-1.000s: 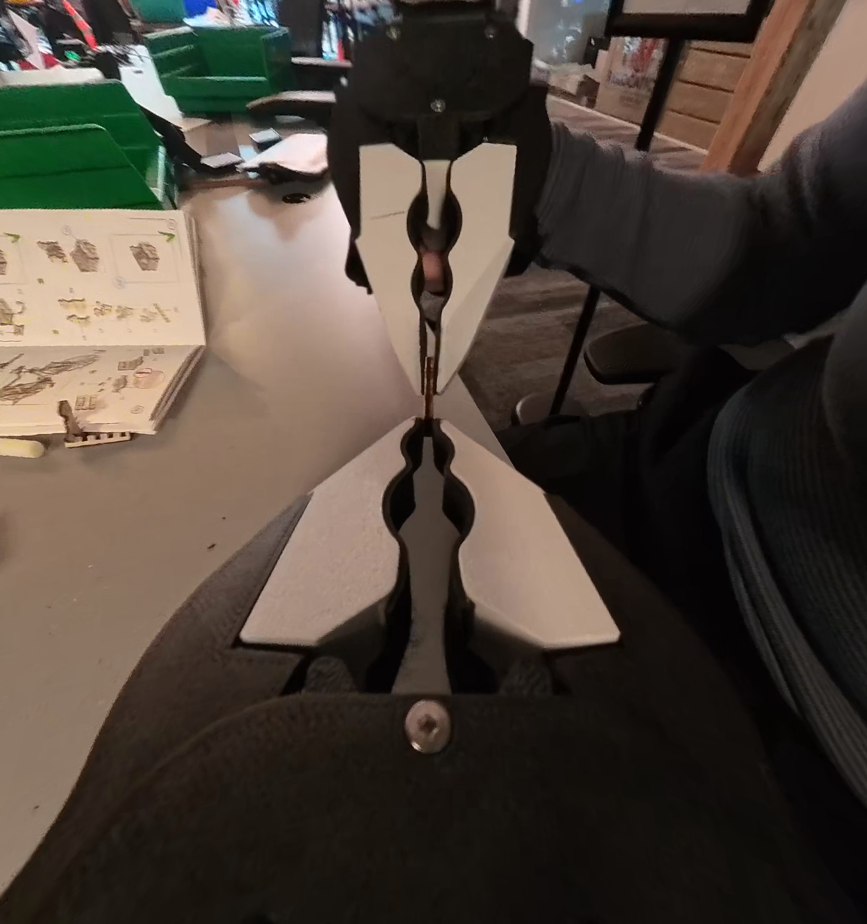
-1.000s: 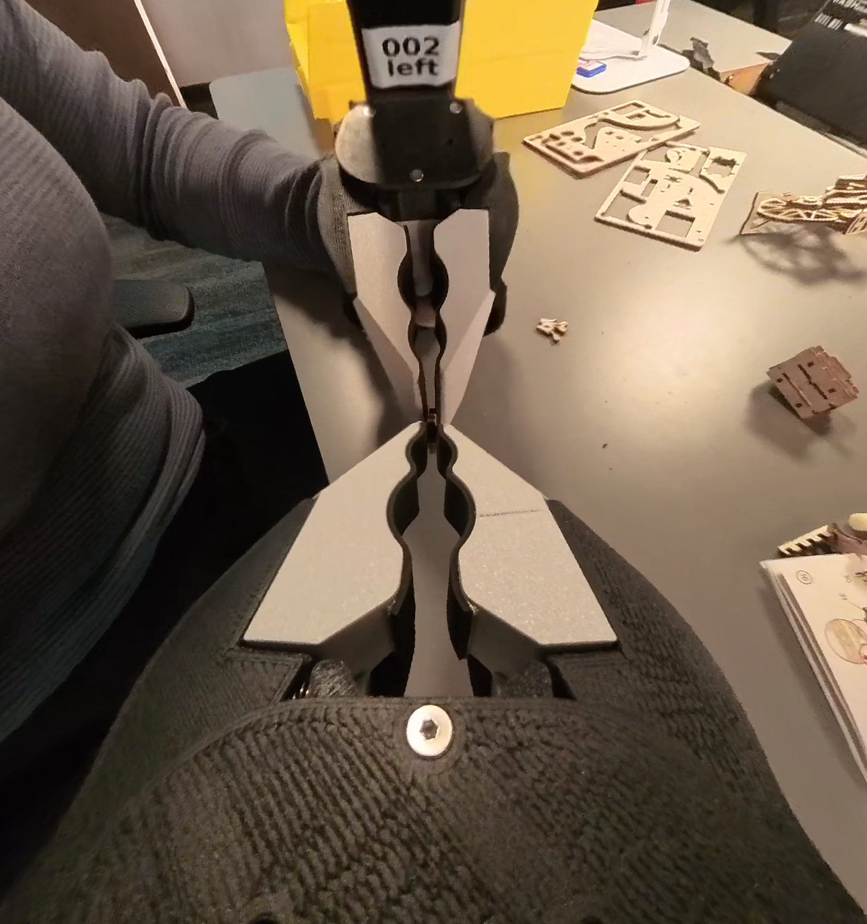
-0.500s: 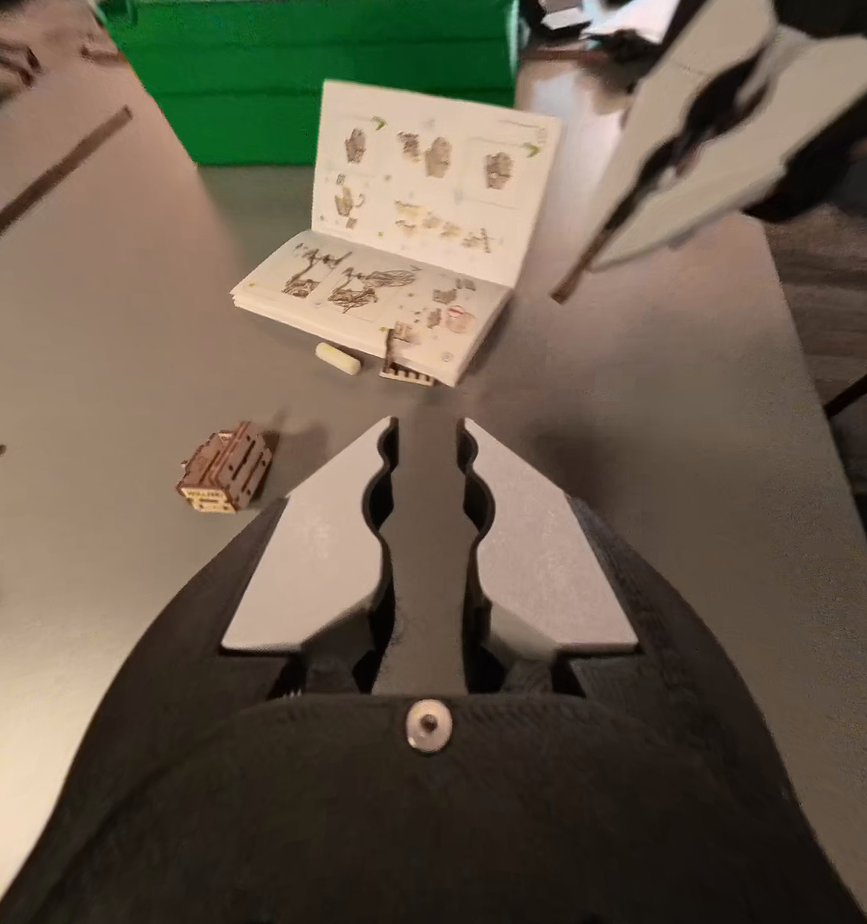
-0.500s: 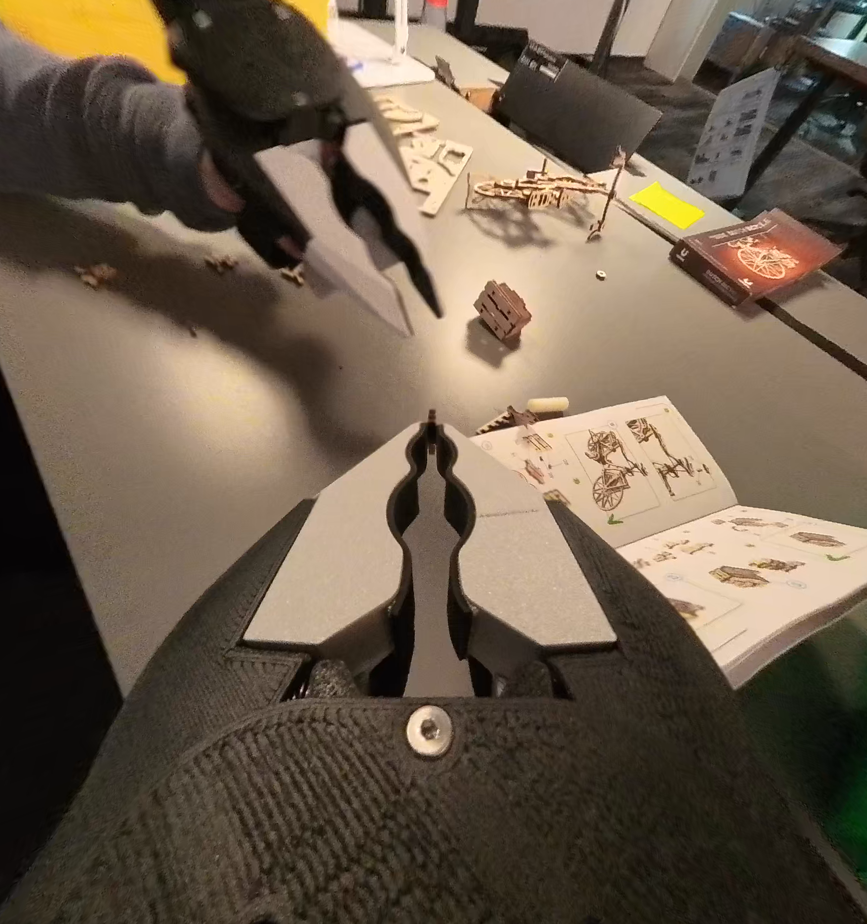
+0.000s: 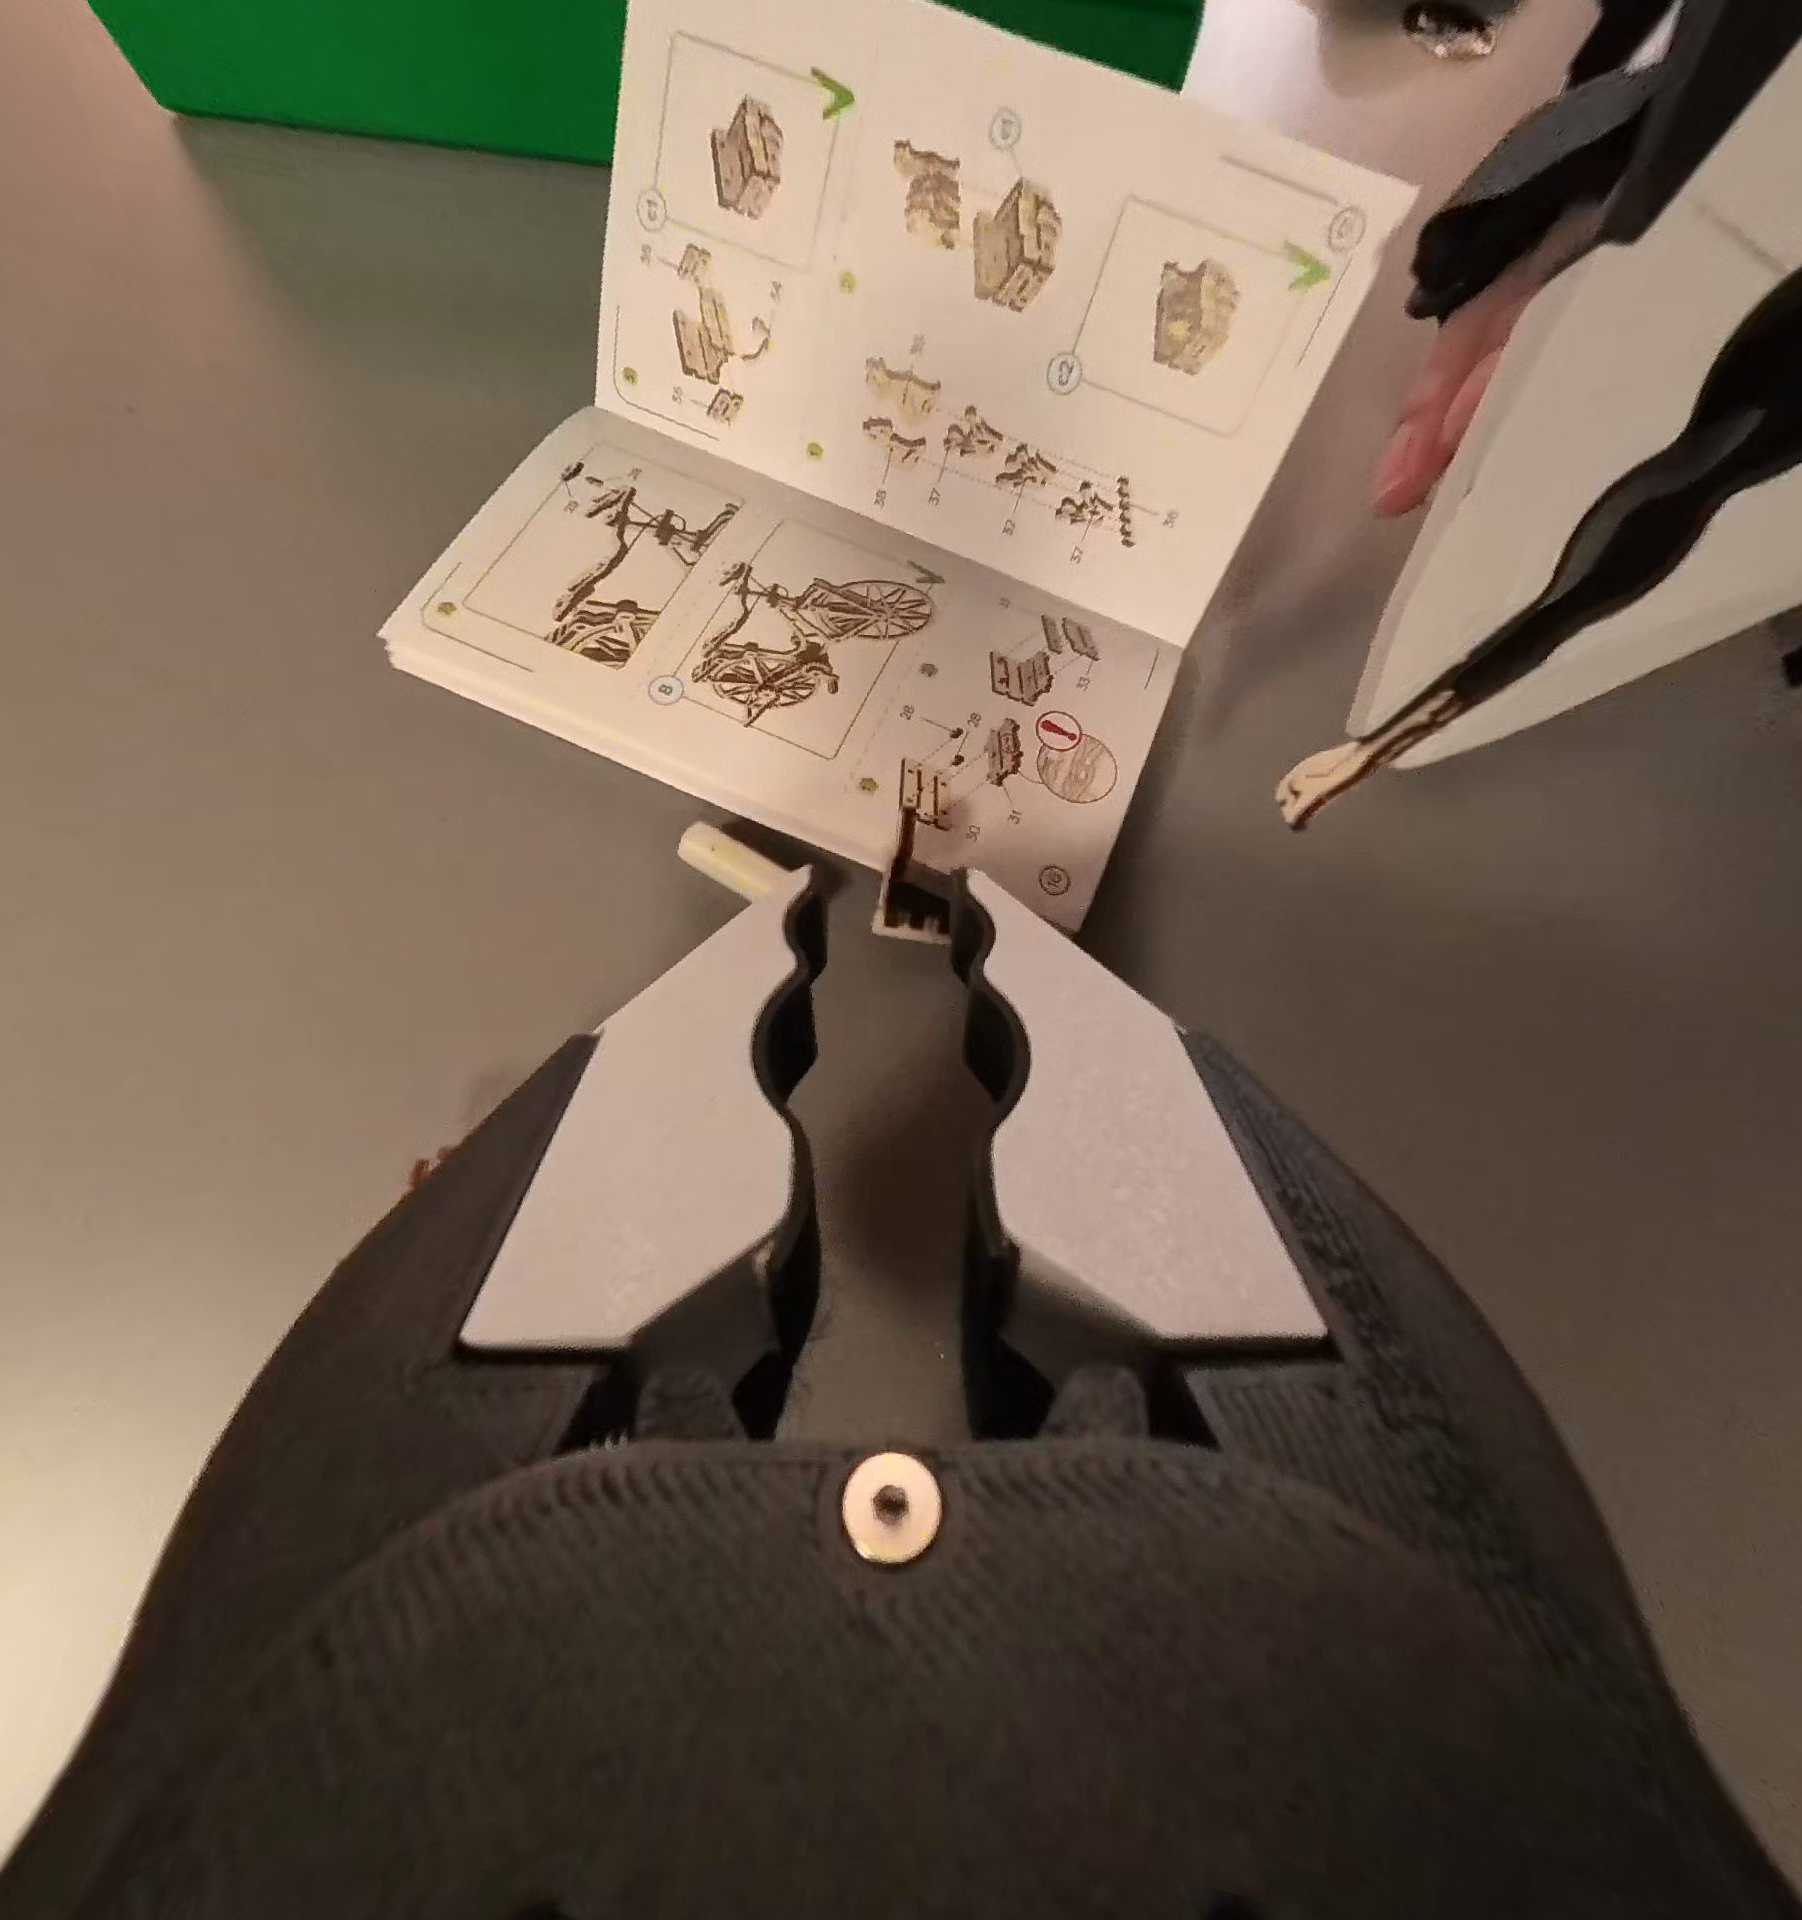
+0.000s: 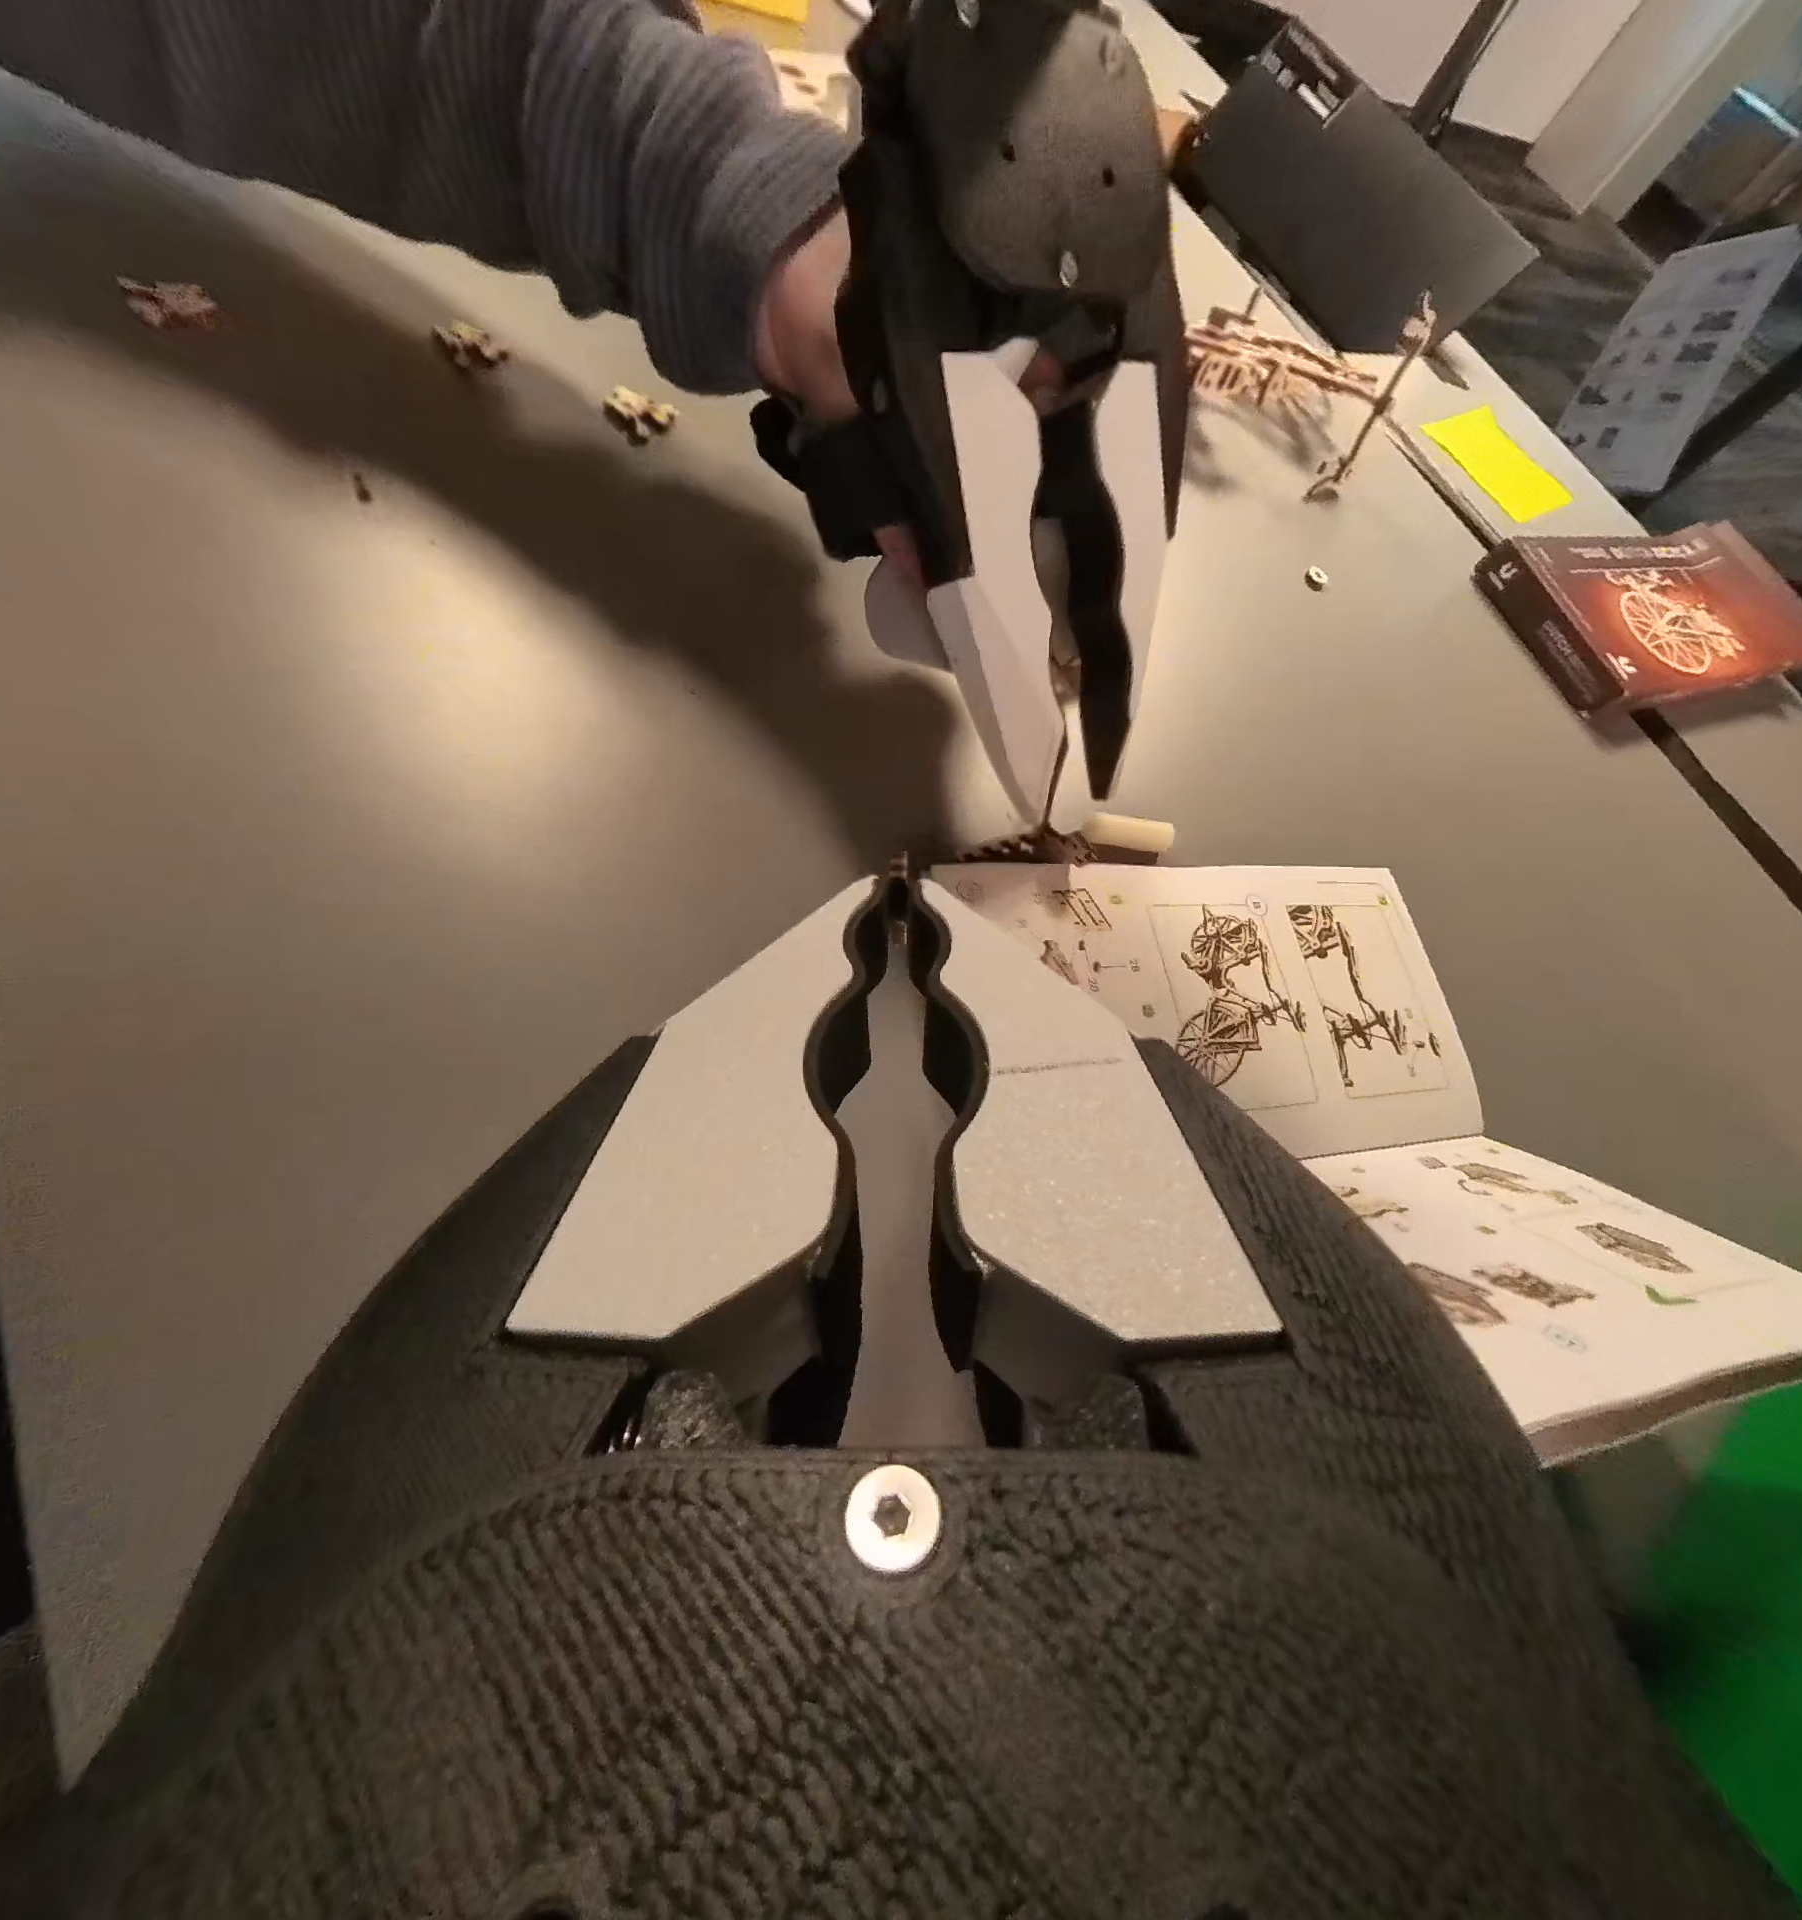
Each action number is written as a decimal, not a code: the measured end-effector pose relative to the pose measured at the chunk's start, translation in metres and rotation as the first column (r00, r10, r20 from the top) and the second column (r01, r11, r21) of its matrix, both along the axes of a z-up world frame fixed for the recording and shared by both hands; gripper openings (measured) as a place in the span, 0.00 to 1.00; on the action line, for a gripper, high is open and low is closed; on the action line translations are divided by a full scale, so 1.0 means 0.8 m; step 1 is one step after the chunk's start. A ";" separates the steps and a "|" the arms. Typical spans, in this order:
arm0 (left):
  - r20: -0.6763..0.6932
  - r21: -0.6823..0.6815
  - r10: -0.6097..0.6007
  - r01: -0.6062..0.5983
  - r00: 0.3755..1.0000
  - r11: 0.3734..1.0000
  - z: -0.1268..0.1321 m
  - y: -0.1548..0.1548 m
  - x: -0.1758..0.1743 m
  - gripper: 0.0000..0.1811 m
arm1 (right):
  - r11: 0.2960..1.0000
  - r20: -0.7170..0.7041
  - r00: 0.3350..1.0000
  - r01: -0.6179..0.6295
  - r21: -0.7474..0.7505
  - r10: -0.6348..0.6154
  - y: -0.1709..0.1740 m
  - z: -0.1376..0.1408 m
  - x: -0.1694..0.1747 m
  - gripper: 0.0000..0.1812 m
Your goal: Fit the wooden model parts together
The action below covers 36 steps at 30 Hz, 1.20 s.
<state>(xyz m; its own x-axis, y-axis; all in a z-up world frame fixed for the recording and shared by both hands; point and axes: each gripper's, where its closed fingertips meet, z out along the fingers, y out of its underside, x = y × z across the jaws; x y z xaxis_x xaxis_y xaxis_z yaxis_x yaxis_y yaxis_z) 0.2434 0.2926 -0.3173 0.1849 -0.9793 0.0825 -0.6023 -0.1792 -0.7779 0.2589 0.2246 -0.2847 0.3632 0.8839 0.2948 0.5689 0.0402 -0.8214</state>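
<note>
My left gripper (image 5: pixel 886 894) is open and low over the grey table (image 5: pixel 201 727). Its fingertips stand either side of a small toothed wooden part (image 5: pixel 912 916) lying at the front edge of the open instruction booklet (image 5: pixel 876 468). The part touches the right finger. In the right wrist view the left gripper (image 6: pixel 1073 795) points down at that part (image 6: pixel 1016 847). My right gripper (image 6: pixel 898 885) is shut on a small thin wooden piece (image 6: pixel 899 865) and held in the air. In the left wrist view it (image 5: pixel 1396 743) is at the upper right with the piece (image 5: pixel 1318 795) sticking out of its tips.
A white peg (image 5: pixel 731 862) lies just left of the toothed part. A green bin (image 5: pixel 357 73) stands behind the booklet. Beyond are a part-built wooden model (image 6: pixel 1250 364), a dark box (image 6: pixel 1655 613), a yellow note (image 6: pixel 1494 462) and wood scraps (image 6: pixel 471 343). Left tips to right tips: about 8 cm. The part-built wooden model (image 6: pixel 1250 364) is about 30 cm from my left fingertips and 35 cm from my right.
The grippers were tip to tip on one small piece. The left one let go, opened and swung down to the toothed part by the booklet. The right one keeps the piece.
</note>
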 end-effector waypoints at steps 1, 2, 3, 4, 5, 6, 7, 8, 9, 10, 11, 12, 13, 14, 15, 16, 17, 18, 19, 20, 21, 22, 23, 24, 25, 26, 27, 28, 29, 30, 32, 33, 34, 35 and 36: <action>-0.010 0.005 -0.002 0.002 1.000 1.000 -0.003 0.002 0.003 0.12 | 1.000 0.008 1.000 -0.004 -0.004 0.004 0.002 -0.002 0.001 0.00; -0.015 0.007 -0.008 0.008 1.000 1.000 -0.005 0.002 0.006 0.12 | 1.000 0.013 1.000 -0.009 -0.008 0.009 0.005 -0.003 0.002 0.00; -0.015 0.002 -0.019 0.019 1.000 1.000 -0.005 0.000 0.009 0.12 | 1.000 0.017 1.000 -0.015 -0.011 0.015 0.007 -0.004 0.002 0.00; -0.014 -0.006 -0.025 0.025 1.000 1.000 -0.006 -0.001 0.011 0.12 | 1.000 0.020 1.000 -0.019 -0.014 0.019 0.009 -0.005 0.002 0.00; -0.018 -0.009 -0.029 0.028 0.999 1.000 -0.007 -0.002 0.013 0.11 | 1.000 0.024 0.999 -0.022 -0.020 0.022 0.011 -0.005 0.002 0.00; -0.029 -0.010 -0.032 0.032 0.999 0.999 -0.010 -0.001 0.014 0.11 | 0.999 0.030 0.999 -0.025 -0.024 0.026 0.014 -0.006 0.001 0.00; -0.043 -0.002 -0.026 0.026 0.999 1.000 -0.012 0.001 0.014 0.09 | 0.999 0.035 0.999 -0.031 -0.028 0.032 0.017 -0.006 0.001 0.00; -0.055 0.004 -0.022 0.023 0.998 1.000 -0.015 0.003 0.014 0.09 | 0.999 0.040 0.998 -0.038 -0.037 0.040 0.019 -0.007 -0.001 0.00; -0.066 0.002 -0.027 0.027 0.997 1.000 -0.016 0.003 0.014 0.08 | 0.998 0.045 0.998 -0.045 -0.047 0.047 0.022 -0.008 -0.002 0.00; -0.070 -0.005 -0.034 0.033 0.997 0.999 -0.018 0.002 0.014 0.07 | 0.997 0.049 0.997 -0.052 -0.052 0.055 0.026 -0.009 -0.004 0.00; -0.073 -0.009 -0.041 0.040 0.997 0.999 -0.018 0.001 0.013 0.05 | 0.996 0.051 0.997 -0.059 -0.062 0.062 0.029 -0.011 -0.005 0.00; -0.078 -0.007 -0.043 0.043 0.996 0.999 -0.020 0.001 0.013 0.04 | 0.995 0.055 0.996 -0.063 -0.074 0.067 0.032 -0.012 -0.008 0.00; -0.088 -0.005 -0.048 0.047 0.995 0.999 -0.022 0.001 0.011 0.02 | 0.994 0.060 0.996 -0.064 -0.086 0.069 0.034 -0.014 -0.010 0.00; -0.098 -0.003 -0.054 0.054 0.994 0.999 -0.024 0.000 0.010 0.01 | 0.993 0.066 0.995 -0.065 -0.098 0.072 0.036 -0.016 -0.012 0.00; -0.101 0.002 -0.064 0.064 0.993 0.998 -0.024 -0.001 0.008 0.01 | 0.992 0.075 0.994 -0.070 -0.108 0.078 0.036 -0.017 -0.016 0.00; -0.109 0.008 -0.072 0.073 0.991 0.997 -0.024 -0.001 0.006 0.01 | 0.991 0.086 0.993 -0.076 -0.111 0.086 0.037 -0.019 -0.019 0.00; -0.118 0.012 -0.079 0.081 0.990 0.997 -0.024 -0.002 0.002 0.01 | 0.991 0.101 0.991 -0.081 -0.111 0.092 0.037 -0.020 -0.022 0.00; -0.124 0.013 -0.089 0.091 0.988 0.996 -0.024 -0.004 -0.001 0.01 | 0.990 0.113 0.989 -0.084 -0.113 0.097 0.037 -0.020 -0.024 0.00; -0.126 0.011 -0.102 0.105 0.987 0.994 -0.023 -0.006 -0.005 0.01 | 0.989 0.122 0.987 -0.087 -0.117 0.101 0.037 -0.021 -0.027 0.00; -0.121 0.009 -0.111 0.113 0.986 0.994 -0.022 -0.009 -0.009 0.01 | 0.988 0.124 0.986 -0.095 -0.121 0.110 0.036 -0.020 -0.032 0.00; -0.108 0.008 -0.124 0.126 0.986 0.992 -0.019 -0.012 -0.012 0.01 | 0.986 0.122 0.985 -0.103 -0.130 0.119 0.035 -0.019 -0.036 0.00; -0.095 0.009 -0.143 0.144 0.985 0.989 -0.017 -0.017 -0.015 0.01 | 0.985 0.120 0.986 -0.097 -0.144 0.115 0.036 -0.019 -0.041 0.00; -0.089 0.023 -0.140 0.142 0.986 0.990 -0.017 -0.017 -0.019 0.00 | 0.982 0.117 0.987 -0.089 -0.167 0.110 0.037 -0.019 -0.046 0.00; -0.082 0.036 -0.136 0.140 0.987 0.990 -0.017 -0.018 -0.023 0.01 | 0.975 0.110 0.986 -0.097 -0.201 0.121 0.034 -0.019 -0.052 0.01; -0.069 0.043 -0.137 0.140 0.988 0.989 -0.018 -0.019 -0.026 0.01 | 0.967 0.102 0.986 -0.106 -0.232 0.133 0.032 -0.019 -0.058 0.00; -0.058 0.046 -0.134 0.137 0.989 0.989 -0.019 -0.020 -0.030 0.01 | 0.961 0.101 0.986 -0.107 -0.255 0.136 0.033 -0.019 -0.063 0.00; -0.052 0.044 -0.126 0.128 0.991 0.991 -0.022 -0.019 -0.033 0.01 | 0.954 0.107 0.984 -0.107 -0.280 0.142 0.033 -0.020 -0.067 0.00; -0.035 0.031 -0.119 0.120 0.992 0.992 -0.023 -0.018 -0.036 0.01 | 0.949 0.113 0.984 -0.102 -0.297 0.141 0.035 -0.021 -0.071 0.00; -0.023 0.006 -0.115 0.115 0.993 0.993 -0.023 -0.019 -0.038 0.01 | 0.947 0.122 0.983 -0.094 -0.307 0.137 0.038 -0.021 -0.074 0.00; -0.021 -0.010 -0.111 0.111 0.994 0.994 -0.023 -0.018 -0.041 0.01 | 0.944 0.138 0.982 -0.078 -0.320 0.128 0.041 -0.022 -0.077 0.00; -0.018 -0.021 -0.117 0.117 0.993 0.993 -0.023 -0.018 -0.045 0.01 | 0.933 0.179 0.976 -0.053 -0.357 0.124 0.043 -0.027 -0.079 0.00; -0.018 -0.022 -0.124 0.124 0.992 0.992 -0.023 -0.019 -0.046 0.01 | 0.929 0.192 0.974 -0.044 -0.368 0.122 0.044 -0.028 -0.081 0.00; -0.018 -0.023 -0.128 0.127 0.992 0.992 -0.023 -0.020 -0.047 0.01 | 0.925 0.201 0.973 -0.032 -0.378 0.116 0.046 -0.027 -0.082 0.00; -0.017 -0.027 -0.131 0.131 0.991 0.991 -0.023 -0.020 -0.048 0.01 | 0.921 0.203 0.973 -0.026 -0.387 0.113 0.047 -0.027 -0.083 0.00; -0.015 -0.034 -0.133 0.132 0.991 0.991 -0.024 -0.020 -0.049 0.01 | 0.918 0.203 0.972 -0.026 -0.395 0.115 0.047 -0.026 -0.084 0.00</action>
<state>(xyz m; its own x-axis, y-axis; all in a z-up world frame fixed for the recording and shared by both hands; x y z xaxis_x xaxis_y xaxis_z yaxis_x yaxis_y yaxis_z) 0.2046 0.2766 -0.3361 0.0553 -0.9921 0.1127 -0.6359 -0.1220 -0.7621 0.1917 0.2625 -0.3053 0.2617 0.9651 -0.0109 0.7424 -0.2085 -0.6367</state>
